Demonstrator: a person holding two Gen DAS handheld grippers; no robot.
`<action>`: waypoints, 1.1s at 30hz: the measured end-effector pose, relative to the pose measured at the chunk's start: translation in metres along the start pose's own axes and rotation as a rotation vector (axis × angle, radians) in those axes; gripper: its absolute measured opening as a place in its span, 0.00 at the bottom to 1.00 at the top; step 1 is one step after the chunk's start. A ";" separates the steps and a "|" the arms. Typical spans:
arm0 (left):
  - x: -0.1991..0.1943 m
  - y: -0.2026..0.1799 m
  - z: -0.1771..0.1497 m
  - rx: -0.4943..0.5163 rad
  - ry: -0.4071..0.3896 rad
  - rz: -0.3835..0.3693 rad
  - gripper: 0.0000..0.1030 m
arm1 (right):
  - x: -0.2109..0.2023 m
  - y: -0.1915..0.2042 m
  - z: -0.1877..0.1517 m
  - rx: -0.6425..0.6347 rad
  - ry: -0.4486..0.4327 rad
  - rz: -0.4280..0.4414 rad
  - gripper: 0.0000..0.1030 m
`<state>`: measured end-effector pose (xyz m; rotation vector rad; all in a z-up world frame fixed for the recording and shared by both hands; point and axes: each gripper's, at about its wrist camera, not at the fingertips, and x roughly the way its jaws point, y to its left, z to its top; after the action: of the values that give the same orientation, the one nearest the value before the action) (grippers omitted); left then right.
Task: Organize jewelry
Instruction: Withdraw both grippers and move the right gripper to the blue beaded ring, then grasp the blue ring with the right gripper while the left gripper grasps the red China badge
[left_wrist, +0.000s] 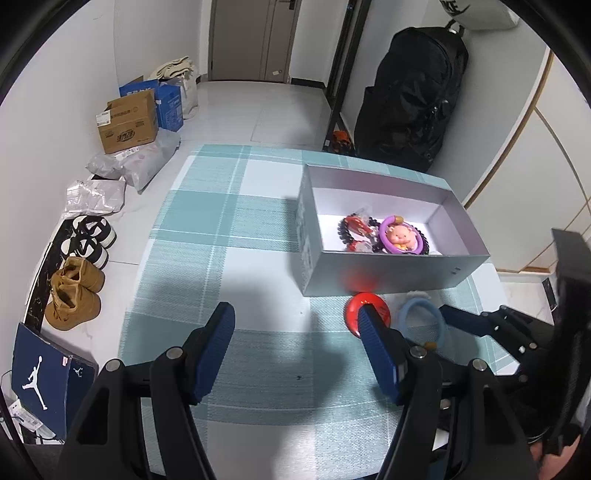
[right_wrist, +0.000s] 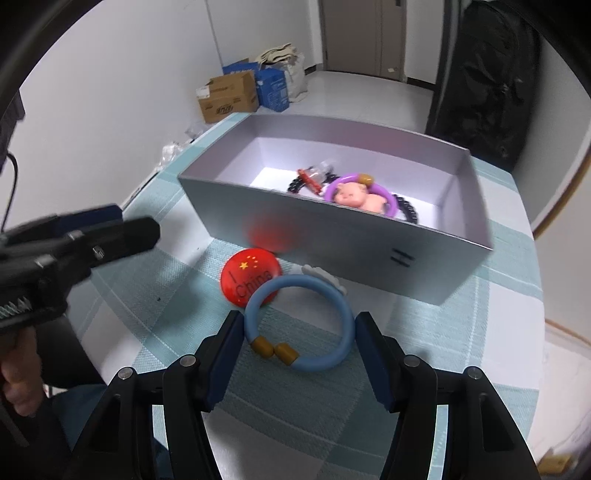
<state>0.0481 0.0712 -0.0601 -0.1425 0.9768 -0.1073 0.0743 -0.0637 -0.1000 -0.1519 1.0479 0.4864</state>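
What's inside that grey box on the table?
The grey box holds a purple ring with a pig doll, a dark bead bracelet partly beneath it, and a red trinket. Its near wall hides whatever lies against it.

The box's (right_wrist: 332, 236) near wall stood close behind the ring (right_wrist: 334, 354) and badge (right_wrist: 243, 280); bare cloth (left_wrist: 229, 229) lay open leftward.

White walls, pale tile floor (left_wrist: 236, 107), door (left_wrist: 255, 37), boxes (left_wrist: 127, 122) & shoes (left_wrist: 75, 291) by wall.
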 end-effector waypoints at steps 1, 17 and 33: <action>0.001 -0.002 -0.001 0.005 0.004 -0.001 0.63 | -0.003 -0.003 0.000 0.006 -0.005 0.001 0.59; 0.032 -0.040 -0.001 0.038 0.101 -0.067 0.63 | -0.048 -0.045 -0.005 0.135 -0.102 -0.026 0.59; 0.044 -0.067 -0.012 0.149 0.109 0.047 0.62 | -0.065 -0.062 -0.009 0.172 -0.139 -0.046 0.59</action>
<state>0.0612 -0.0027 -0.0912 0.0236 1.0760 -0.1452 0.0690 -0.1419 -0.0548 0.0103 0.9434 0.3579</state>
